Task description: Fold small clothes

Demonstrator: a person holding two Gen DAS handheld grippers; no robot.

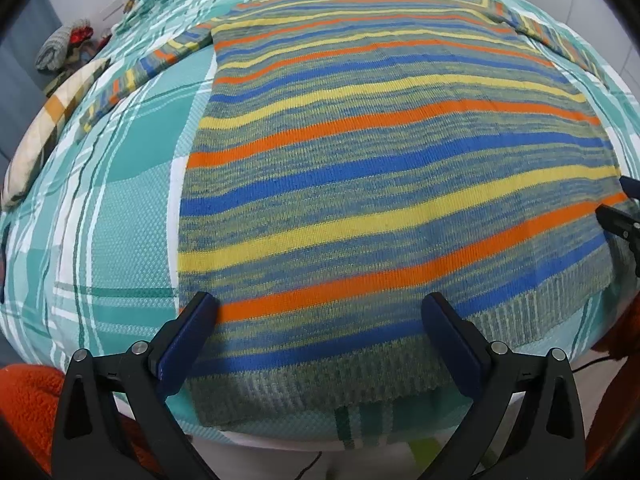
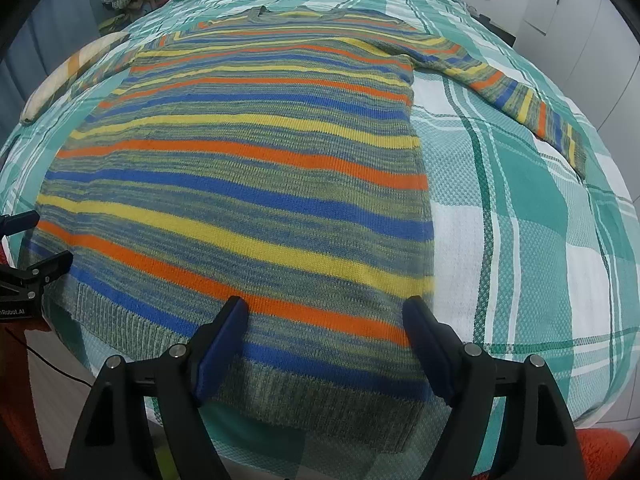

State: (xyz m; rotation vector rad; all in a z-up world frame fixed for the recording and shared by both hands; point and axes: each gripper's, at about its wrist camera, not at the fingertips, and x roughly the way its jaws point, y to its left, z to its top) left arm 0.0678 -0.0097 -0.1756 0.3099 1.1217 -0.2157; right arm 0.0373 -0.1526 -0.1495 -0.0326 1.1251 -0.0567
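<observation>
A knitted sweater (image 1: 380, 160) (image 2: 248, 184) with blue, yellow and orange stripes lies flat on the bed, hem towards me and neckline far away. Both sleeves are spread out to the sides: the left sleeve (image 1: 136, 76) and the right sleeve (image 2: 520, 96). My left gripper (image 1: 319, 304) is open above the hem's left corner, nothing between its fingers. My right gripper (image 2: 325, 306) is open above the hem's right corner, likewise empty. Each gripper also shows at the edge of the other's view: the right gripper (image 1: 618, 200) and the left gripper (image 2: 38, 240).
A teal and white plaid bedcover (image 2: 520, 220) lies under the sweater. A checked pillow (image 1: 52, 120) and a heap of clothes (image 1: 64, 44) sit at the far left. Orange fleece fabric (image 1: 28, 400) is near me at the bed's front edge. White walls border the right side.
</observation>
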